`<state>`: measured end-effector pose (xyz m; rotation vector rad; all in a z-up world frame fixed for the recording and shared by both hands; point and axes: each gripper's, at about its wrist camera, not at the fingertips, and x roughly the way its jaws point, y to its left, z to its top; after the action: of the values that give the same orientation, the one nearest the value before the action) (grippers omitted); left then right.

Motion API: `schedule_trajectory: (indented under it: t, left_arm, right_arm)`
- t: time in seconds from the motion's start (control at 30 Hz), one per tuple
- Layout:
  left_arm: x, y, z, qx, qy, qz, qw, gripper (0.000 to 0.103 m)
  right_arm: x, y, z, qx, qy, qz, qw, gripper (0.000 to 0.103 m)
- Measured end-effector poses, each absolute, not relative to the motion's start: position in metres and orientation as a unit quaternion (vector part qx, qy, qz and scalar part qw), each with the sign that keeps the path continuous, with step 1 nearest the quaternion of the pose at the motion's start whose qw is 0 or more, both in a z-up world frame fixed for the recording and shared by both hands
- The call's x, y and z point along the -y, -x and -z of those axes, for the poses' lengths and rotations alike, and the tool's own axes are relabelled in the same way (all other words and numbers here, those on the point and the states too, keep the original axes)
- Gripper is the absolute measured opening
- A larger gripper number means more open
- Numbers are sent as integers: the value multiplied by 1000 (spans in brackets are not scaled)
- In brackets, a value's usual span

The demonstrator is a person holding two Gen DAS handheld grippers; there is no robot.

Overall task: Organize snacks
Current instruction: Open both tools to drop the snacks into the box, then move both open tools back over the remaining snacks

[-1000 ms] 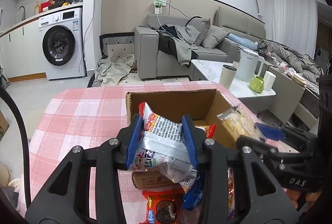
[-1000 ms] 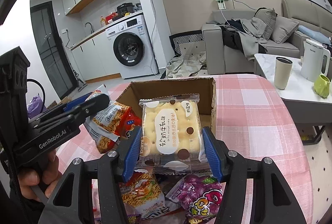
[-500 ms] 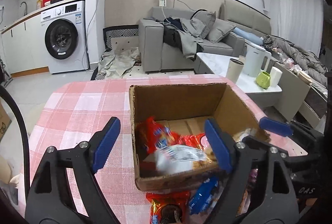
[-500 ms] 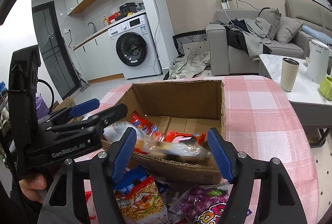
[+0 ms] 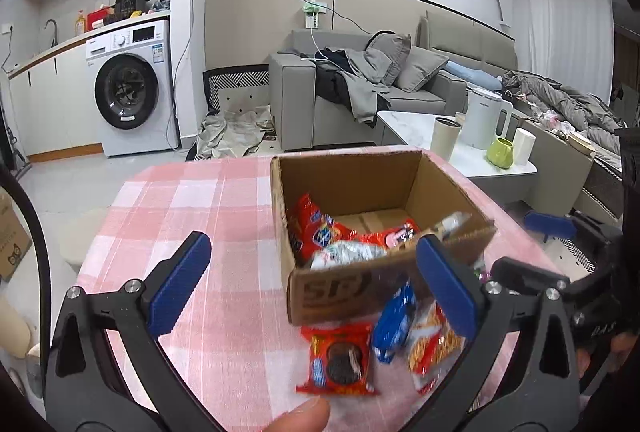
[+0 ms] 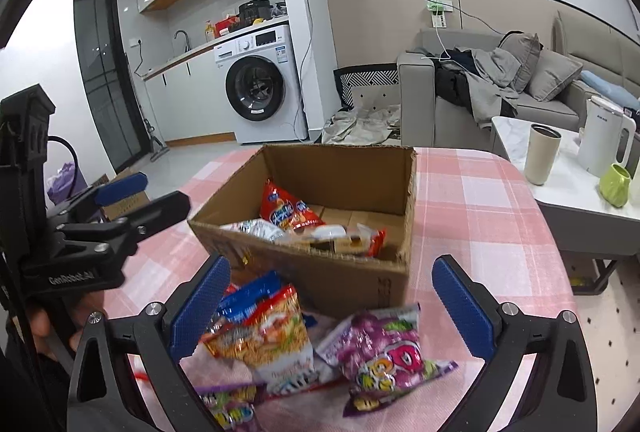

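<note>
right wrist view: right gripper (image 6: 330, 306) jaws just opened wide, holding nothing
left gripper (image 5: 316, 284): same, just opened, empty
purple candy bag (image 6: 386, 350), near side: light, crinkly, slippery; pinch the flat middle

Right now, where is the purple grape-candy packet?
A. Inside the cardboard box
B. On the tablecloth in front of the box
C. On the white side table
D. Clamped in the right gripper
B: the purple packet lies on the checked tablecloth on the near side of the cardboard box, below the open right gripper, whose pads do not touch it.
</note>
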<state>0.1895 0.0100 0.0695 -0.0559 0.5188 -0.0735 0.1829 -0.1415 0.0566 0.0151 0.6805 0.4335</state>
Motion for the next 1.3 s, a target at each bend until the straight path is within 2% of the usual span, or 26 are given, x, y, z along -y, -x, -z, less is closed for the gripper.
schedule_trajectory:
  t: [0.4,1.3]
  left_arm:
    - [-25,-136,-52,-275,31,35,960,102]
    - [-34,-118,8,-355,21,16,935,102]
  right_arm:
    - [167,-159,-38,-352,-12,-193,916,103]
    - [181,-175,-6,-406,-15,-178,896,103]
